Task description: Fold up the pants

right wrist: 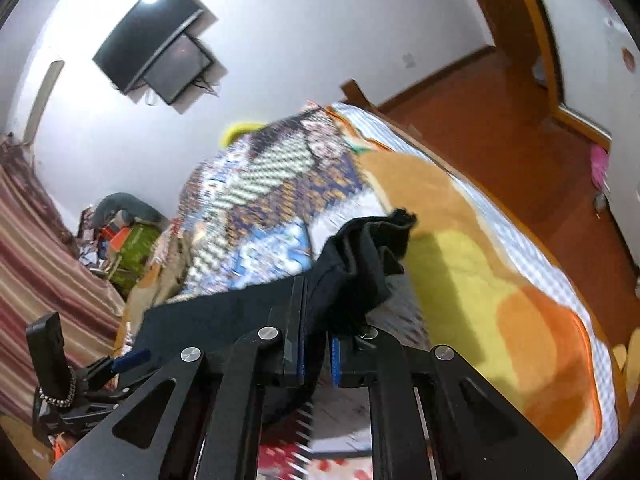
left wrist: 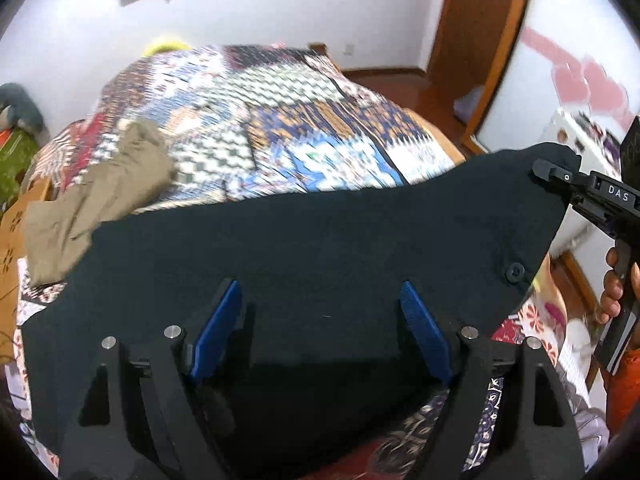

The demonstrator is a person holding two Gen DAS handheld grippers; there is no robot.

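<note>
Your right gripper (right wrist: 316, 344) is pinching the black pants (left wrist: 320, 248) by a corner; left gripper (left wrist: 320, 320) gapes wide right over the cloth's middle, holding nothing.

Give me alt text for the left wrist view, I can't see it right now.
Black pants stretch across the frame, one corner pinched by the right gripper at upper right, while the left gripper stands open over the cloth, its blue pads apart. Behind lie a patchwork quilt and a khaki garment on the bed.
</note>
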